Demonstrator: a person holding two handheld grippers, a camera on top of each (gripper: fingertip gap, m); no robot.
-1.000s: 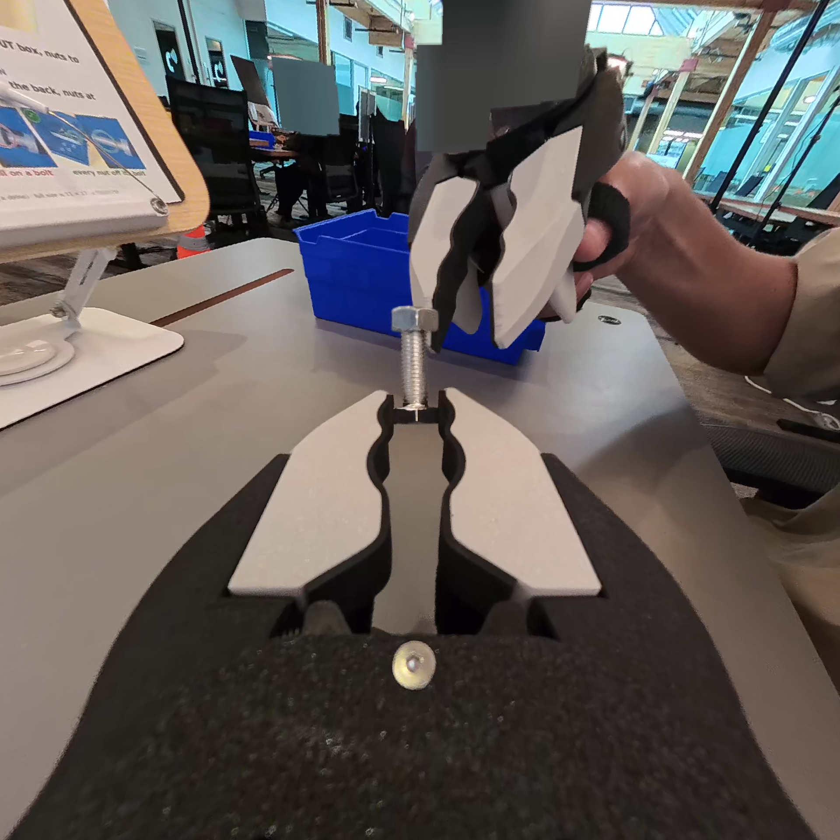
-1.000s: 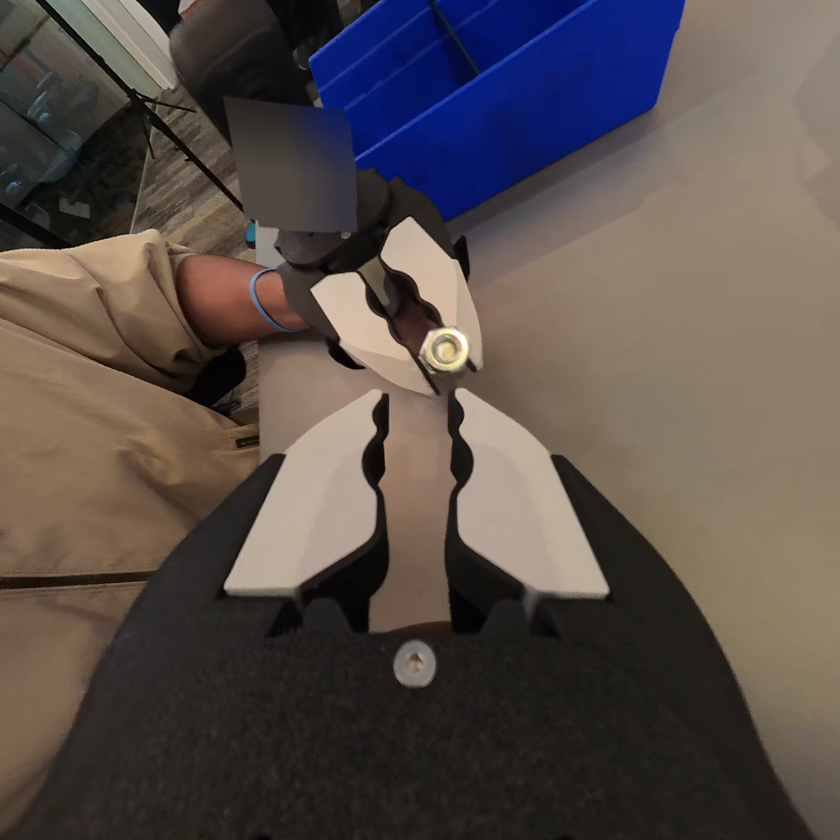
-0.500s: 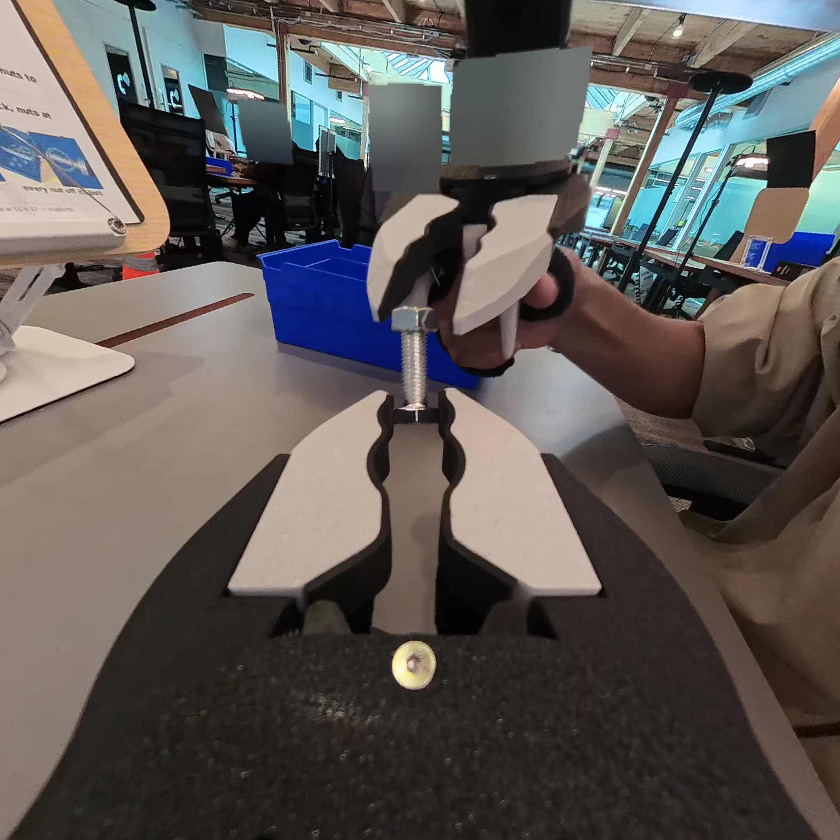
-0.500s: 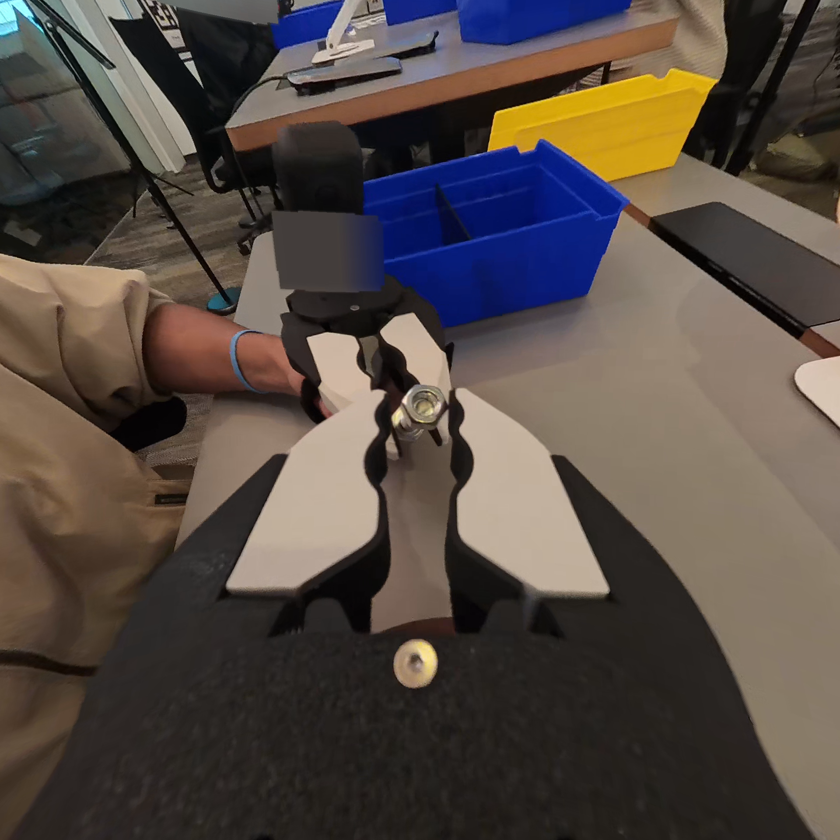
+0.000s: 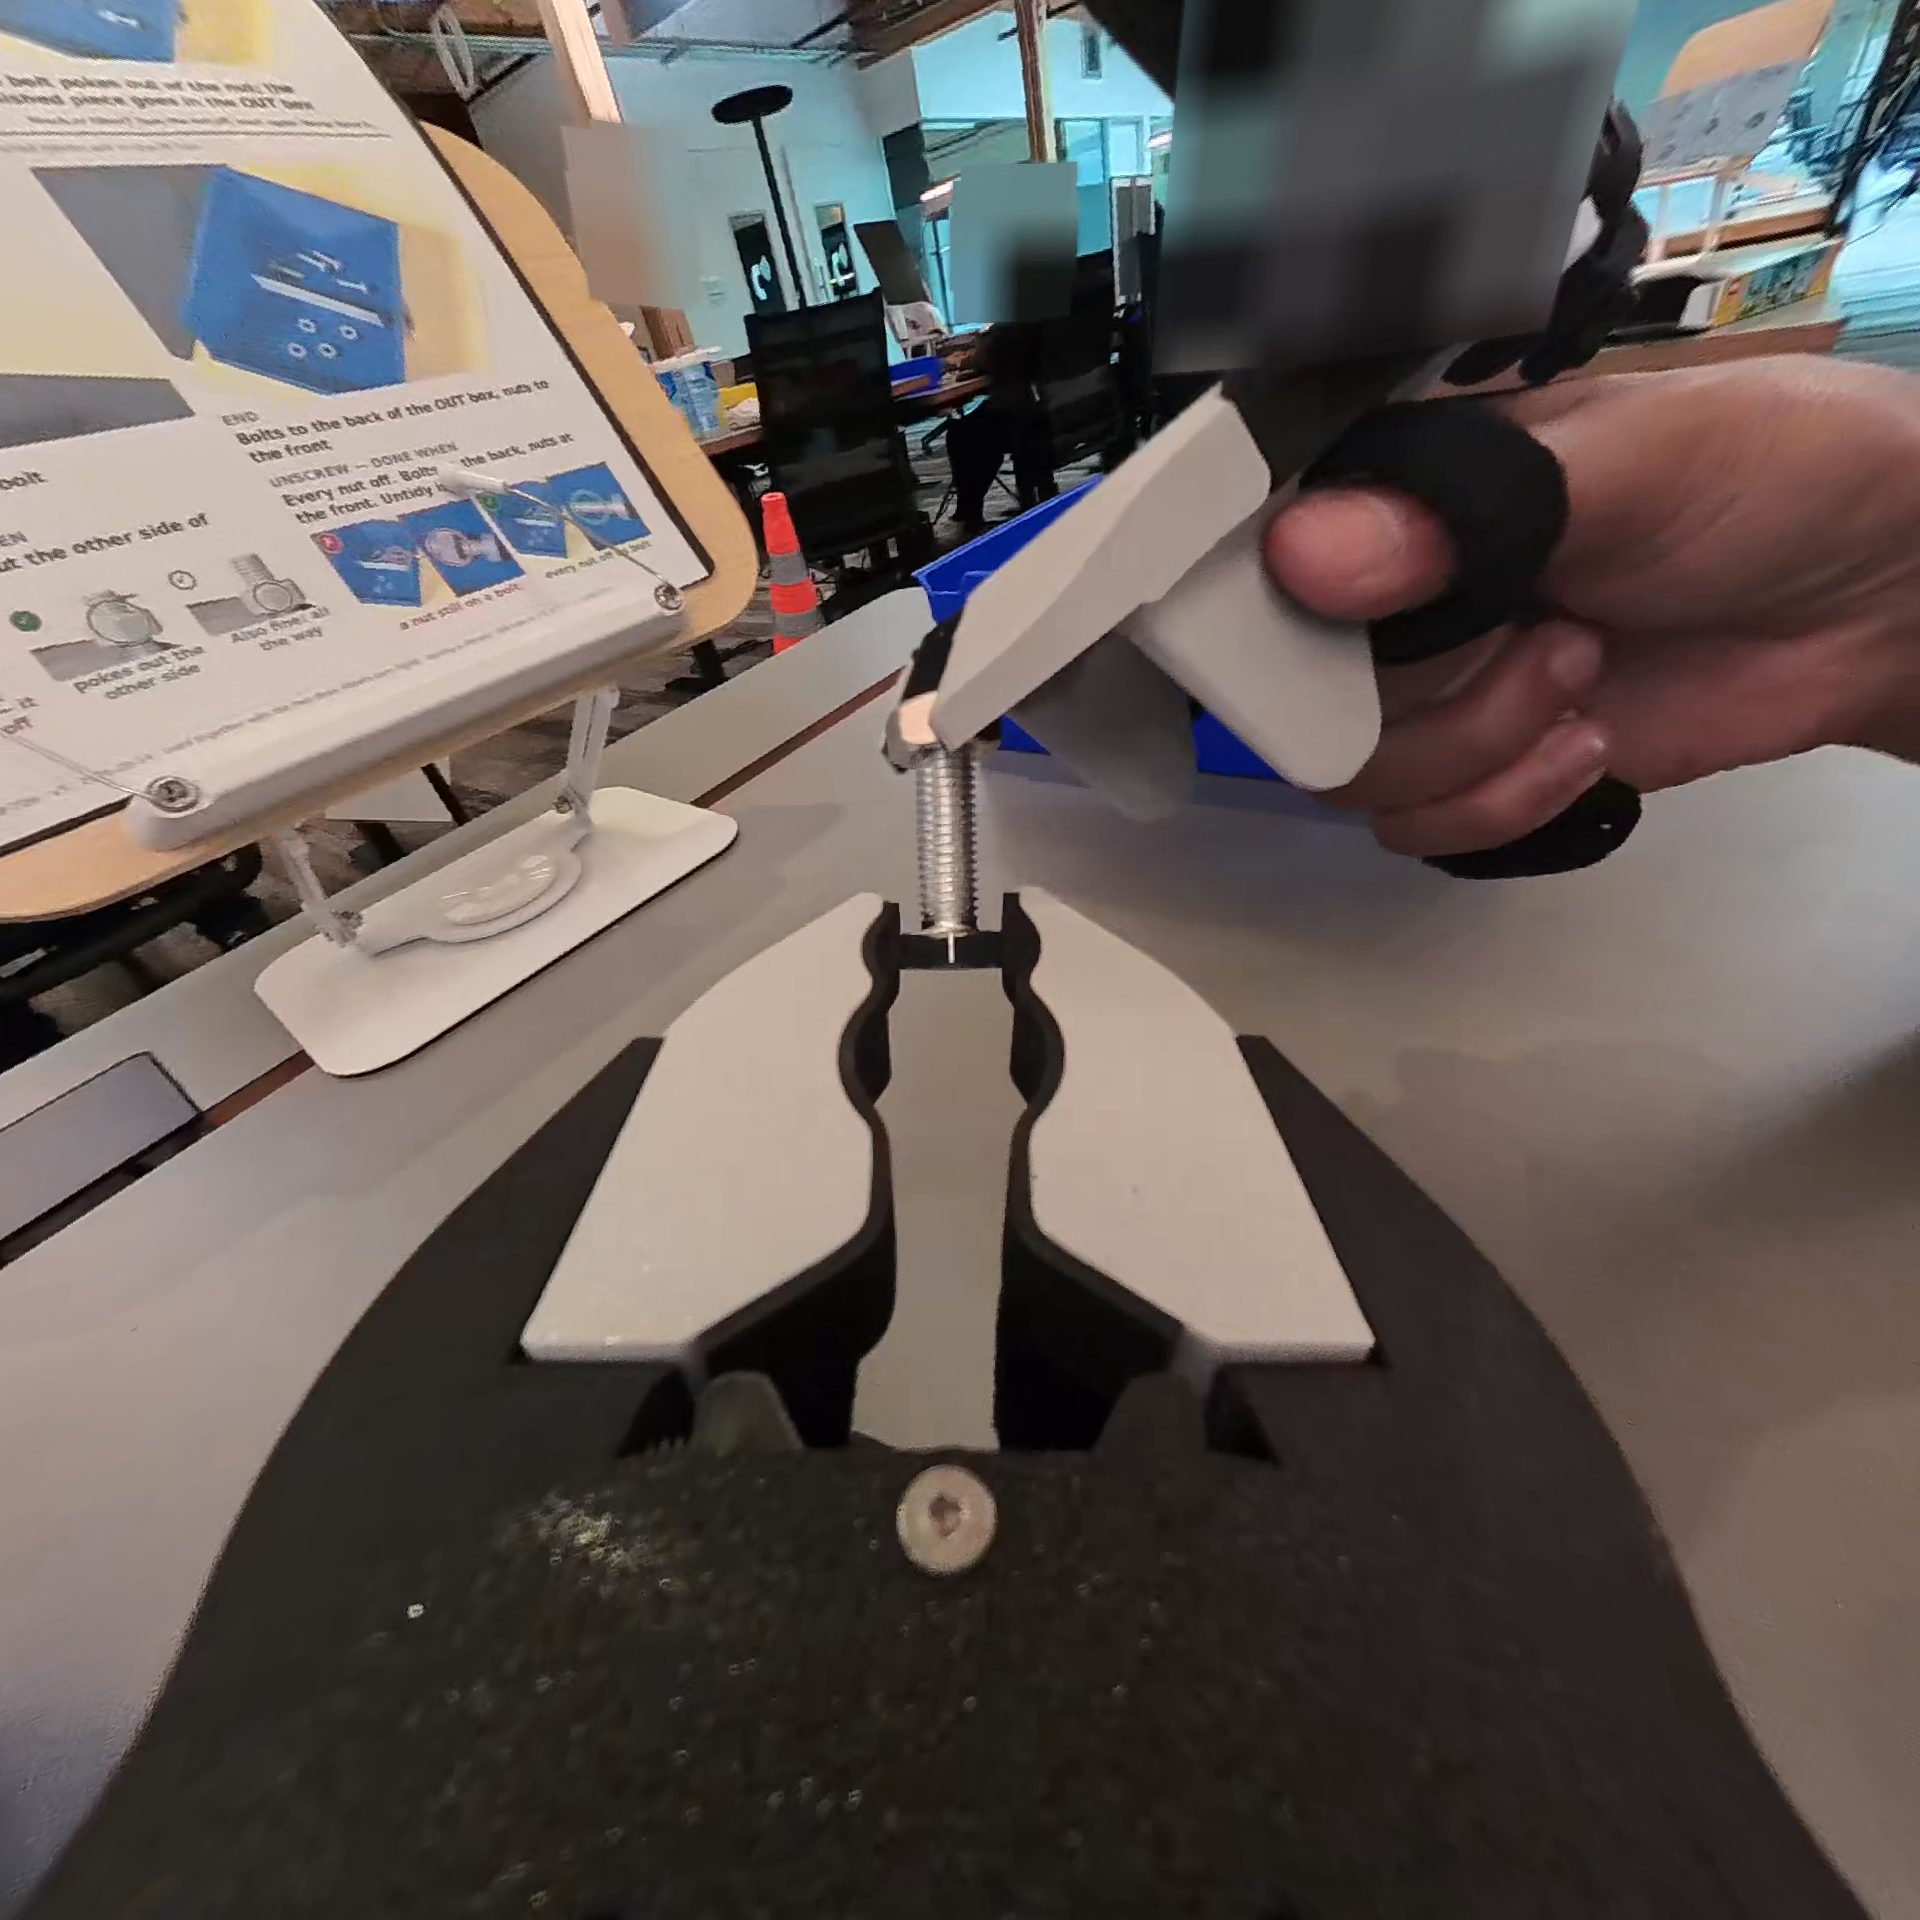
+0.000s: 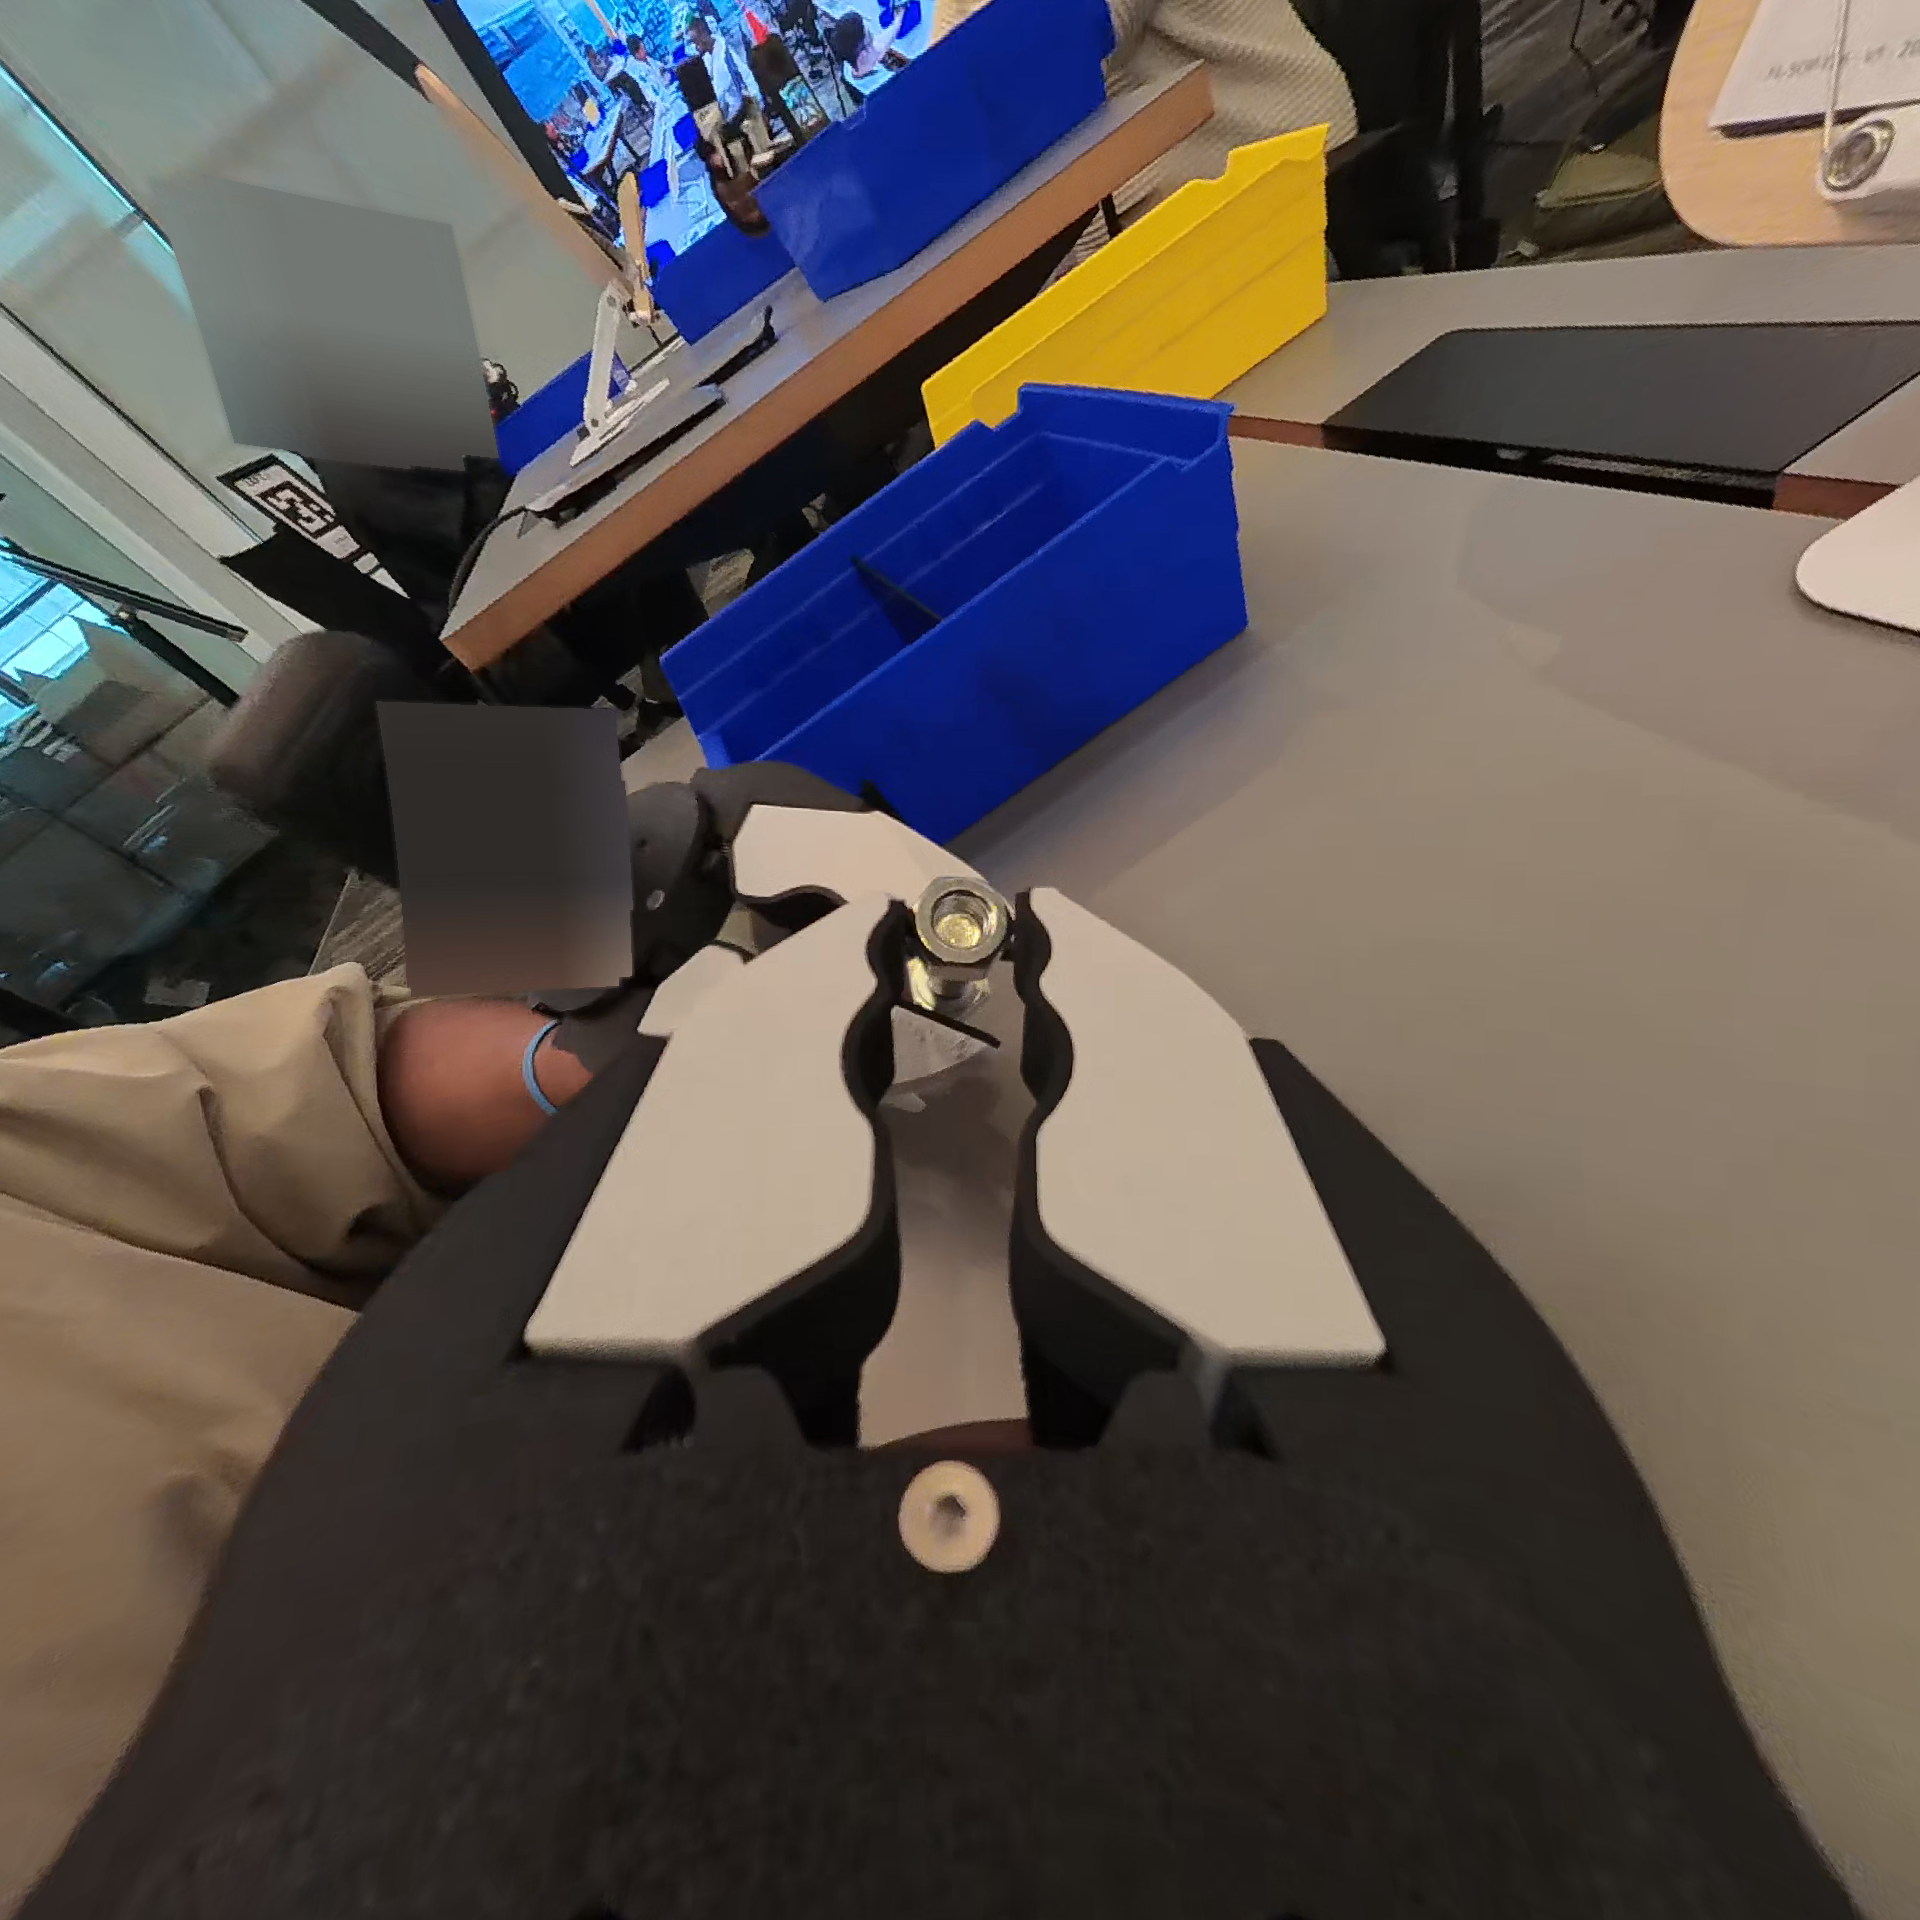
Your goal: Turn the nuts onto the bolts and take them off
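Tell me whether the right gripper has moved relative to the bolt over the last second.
Yes. The right gripper has closed in on the bolt, which the left gripper holds upright; its jaws now sit around the nut at the top.

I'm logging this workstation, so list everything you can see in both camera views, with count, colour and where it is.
bolt: one, silver, upright, its lower end between the left gripper's fingertips
nut: one, silver, at the bolt's top end, between the right gripper's fingertips
blue bin: one, divided, on the grey table beyond the grippers
grey table: one, under everything
instruction board: one, white sheet on a wooden backing, on a white stand at the table's left
yellow bin: one, behind the blue bin
other blue bins: several, on a far desk
orange cone: one, on the floor behind
left gripper: black with white fingers, shut on the bolt
right gripper: same make, shut on the nut
right hand: holding the right gripper
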